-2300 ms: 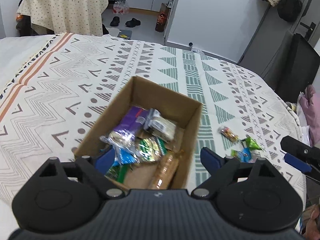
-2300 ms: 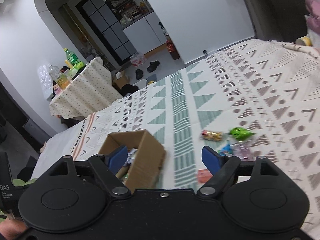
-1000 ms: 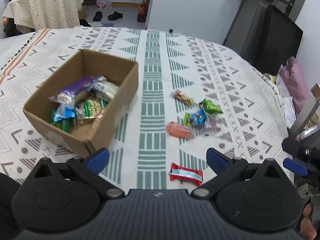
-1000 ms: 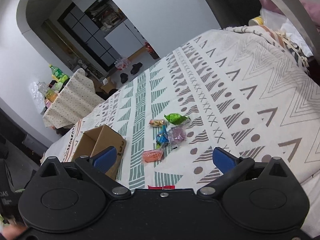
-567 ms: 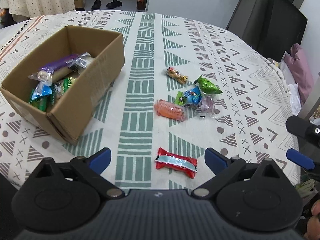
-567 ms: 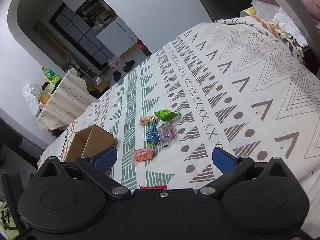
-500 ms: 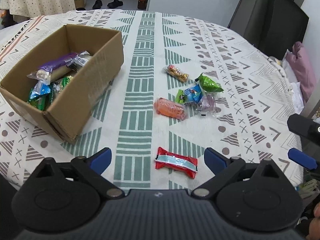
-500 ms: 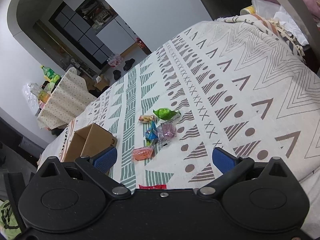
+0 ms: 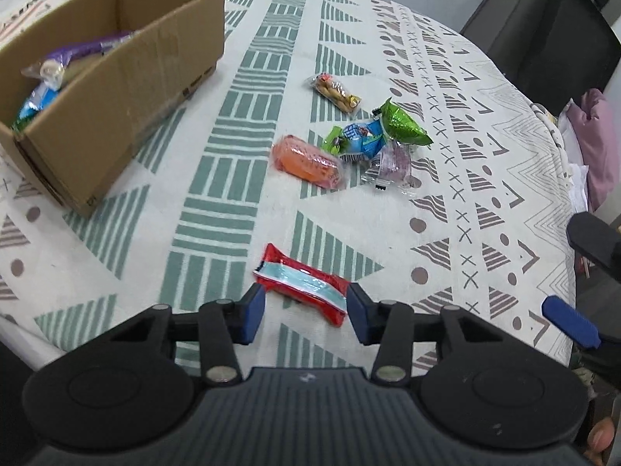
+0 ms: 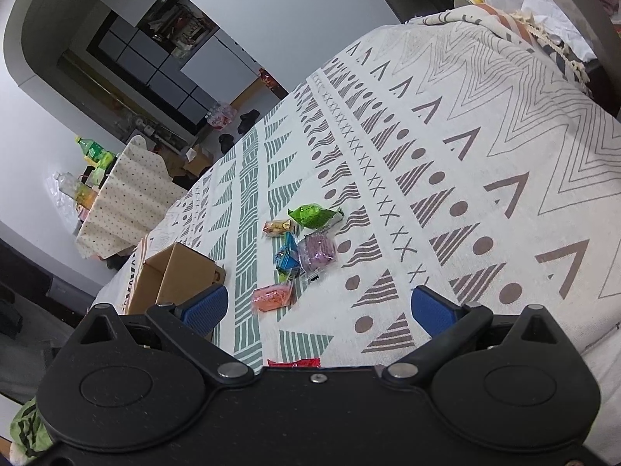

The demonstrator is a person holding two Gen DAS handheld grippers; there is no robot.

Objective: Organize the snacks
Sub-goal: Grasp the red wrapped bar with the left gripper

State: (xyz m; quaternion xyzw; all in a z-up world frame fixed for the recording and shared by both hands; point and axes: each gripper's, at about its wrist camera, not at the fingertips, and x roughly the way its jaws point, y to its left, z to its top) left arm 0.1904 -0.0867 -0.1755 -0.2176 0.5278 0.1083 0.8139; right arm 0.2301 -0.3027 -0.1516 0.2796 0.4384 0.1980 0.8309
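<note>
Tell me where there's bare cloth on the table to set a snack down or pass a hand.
Bare cloth lies between the box and the snack cluster, and between that cluster and the red bar. The cloth right of the cluster is also free, toward the table's edge. It is crowded in the cluster, where the wrappers touch, and at the left tool, its pads flanking the bar.

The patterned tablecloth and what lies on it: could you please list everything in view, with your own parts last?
Tablecloth: one, cream with green and brown patterns, covers the table.
Cardboard box: one, brown, far left, holds several wrapped snacks.
Red snack packet: one, red with a pale blue stripe, between the left gripper's fingers.
Orange snack: one, mid-table.
Blue snack: one, beside the orange one.
Green snack: one, right of the blue.
Purple snack: one, clear wrapper, below the green.
Nut packet: one, farthest.
Left gripper: black, blue pads, jaws just closing around the red packet.
Right gripper: open, empty.
</note>
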